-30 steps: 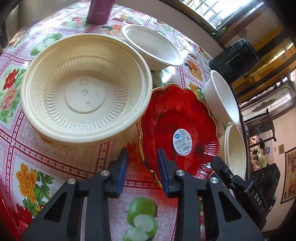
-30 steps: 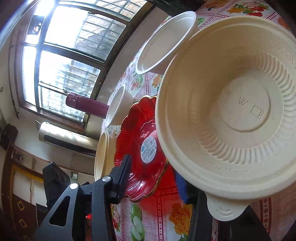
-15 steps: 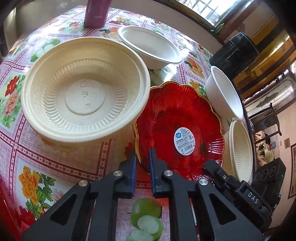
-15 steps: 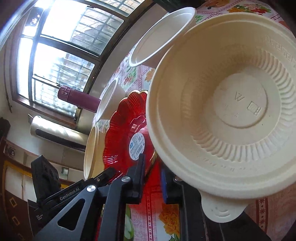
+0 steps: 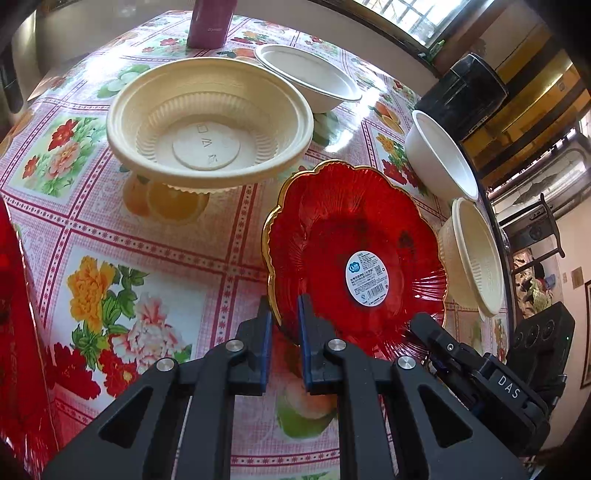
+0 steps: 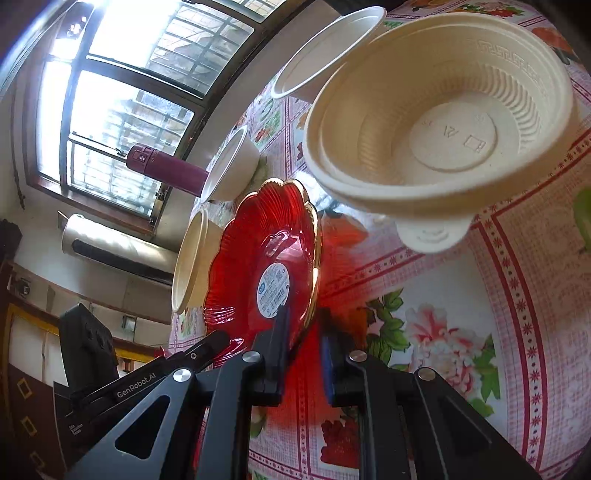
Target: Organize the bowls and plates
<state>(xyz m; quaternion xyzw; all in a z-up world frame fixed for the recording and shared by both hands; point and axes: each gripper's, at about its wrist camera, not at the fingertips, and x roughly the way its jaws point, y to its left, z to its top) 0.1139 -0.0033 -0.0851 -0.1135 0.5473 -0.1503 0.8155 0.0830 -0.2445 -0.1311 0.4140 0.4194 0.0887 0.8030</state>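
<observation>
A red scalloped plate (image 5: 354, 251) with a gold rim and a white sticker sits tilted over the flowered tablecloth. My left gripper (image 5: 284, 314) is shut on its near-left rim. In the right wrist view the same plate (image 6: 258, 251) has my right gripper (image 6: 301, 321) shut on its near gold edge. Each gripper shows in the other's view, low at the plate's edge. A large cream ribbed bowl (image 5: 210, 125) stands apart from the plate, and fills the upper right of the right wrist view (image 6: 439, 122).
Two white bowls (image 5: 310, 74) (image 5: 443, 158) and a smaller cream bowl (image 5: 476, 254) ring the plate's far and right sides. A purple flask (image 5: 208, 22) stands at the far table edge, a black container (image 5: 465, 92) at the right. Red packaging (image 5: 14, 295) lies at the left.
Both grippers went from open to shut on the red plate's rim. The plate then came away from the large cream bowl, leaving a gap of tablecloth between them.
</observation>
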